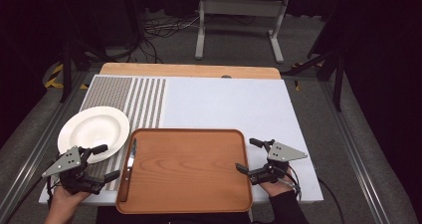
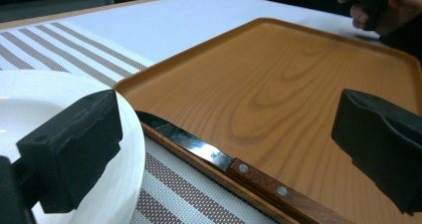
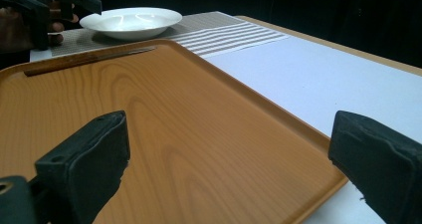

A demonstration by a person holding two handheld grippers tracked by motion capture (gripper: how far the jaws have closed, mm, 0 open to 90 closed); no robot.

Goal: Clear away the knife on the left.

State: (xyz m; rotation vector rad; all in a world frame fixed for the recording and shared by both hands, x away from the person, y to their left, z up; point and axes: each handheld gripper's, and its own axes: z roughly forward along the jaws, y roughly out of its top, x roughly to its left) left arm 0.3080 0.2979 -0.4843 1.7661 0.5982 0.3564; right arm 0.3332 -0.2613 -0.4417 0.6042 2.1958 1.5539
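A wooden tray point(image 1: 189, 169) lies at the table's front middle. Along its left rim rests a knife point(image 1: 129, 167) with a brown handle toward me and the blade pointing away; the knife point(image 2: 219, 160) shows close in the left gripper view. A white plate point(image 1: 93, 128) sits left of the tray on a striped mat. My left gripper point(image 1: 105, 162) is open beside the tray's left edge, one jaw over the plate's rim point(image 2: 130, 149). My right gripper point(image 1: 249, 156) is open at the tray's right edge point(image 3: 278, 124), holding nothing.
The striped mat point(image 1: 134, 97) covers the left part of the white table cover point(image 1: 229, 104). Beyond the table's far wooden edge stand a grey frame point(image 1: 239, 15) and cables on the floor. Metal rails run along both table sides.
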